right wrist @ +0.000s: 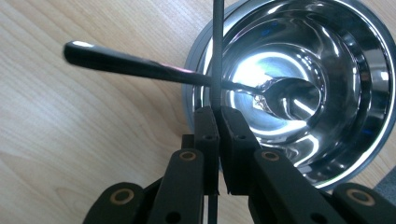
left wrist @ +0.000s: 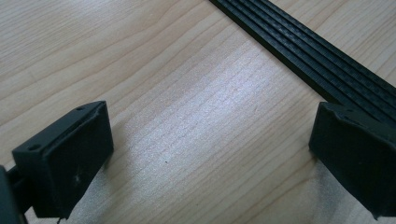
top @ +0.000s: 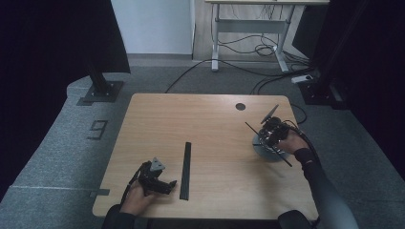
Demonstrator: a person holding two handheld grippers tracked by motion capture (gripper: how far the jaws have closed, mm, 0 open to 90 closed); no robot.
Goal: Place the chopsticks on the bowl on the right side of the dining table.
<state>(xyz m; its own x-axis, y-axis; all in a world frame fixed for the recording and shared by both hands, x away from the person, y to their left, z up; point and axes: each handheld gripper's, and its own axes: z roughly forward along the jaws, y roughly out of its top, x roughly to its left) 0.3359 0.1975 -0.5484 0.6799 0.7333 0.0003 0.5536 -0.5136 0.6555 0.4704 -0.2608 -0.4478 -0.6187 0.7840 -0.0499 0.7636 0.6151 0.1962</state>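
A steel bowl (right wrist: 327, 60) stands near the table's right edge, also seen in the high view (top: 265, 151). A shiny spoon (right wrist: 140, 65) lies in it, head down in the bowl and handle out over the rim to the left. My right gripper (right wrist: 218, 114) hovers over the bowl's edge, shut on a thin black stick (right wrist: 217, 42) that crosses the spoon's handle. From above, the stick (top: 288, 163) runs diagonally through the right gripper (top: 270, 136). My left gripper (left wrist: 210, 135) is open low over the wood with nothing between its jaws. A black ribbed strip (left wrist: 322, 60) lies by its right jaw.
The black ribbed strip (top: 185, 170) lies lengthwise in the table's front middle, just right of the left gripper (top: 165, 185). A round hole (top: 240, 106) sits near the far edge of the wooden table (top: 191, 119). Beyond it are grey carpet, cables and another desk (top: 248, 28).
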